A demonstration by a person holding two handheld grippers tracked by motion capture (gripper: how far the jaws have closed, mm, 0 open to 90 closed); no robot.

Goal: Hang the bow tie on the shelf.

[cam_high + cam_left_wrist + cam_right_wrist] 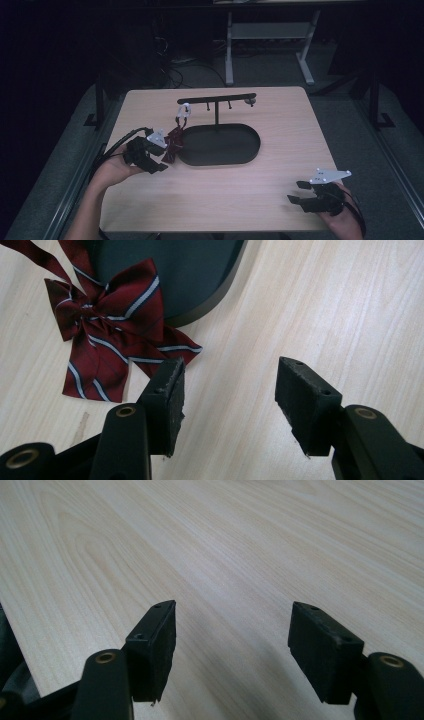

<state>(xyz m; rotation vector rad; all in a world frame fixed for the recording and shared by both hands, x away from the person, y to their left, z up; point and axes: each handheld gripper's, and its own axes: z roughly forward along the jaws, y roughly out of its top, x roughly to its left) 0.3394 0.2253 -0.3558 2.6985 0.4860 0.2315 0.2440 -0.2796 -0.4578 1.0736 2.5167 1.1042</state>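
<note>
**High view: bow half on the tray rim, strap on the stand**

My left gripper (159,156) sits at the left end of the tray (240,150), jaws apart and holding nothing. The bow (107,335) lies just ahead of it, part on the table (225,200) and part over the tray's edge; its strap runs up to a white clasp (184,111) at the stand's bar (216,98). My right gripper (306,192) rests well apart at the near right corner, jaws also apart.

I judge the step is taking hold of the bow. I should close on the knot, where the cloth is thickest, not a loose tail that would slip. I should keep the lower jaw flat to the table and lift gently so the strap does not tug the stand over.
</note>
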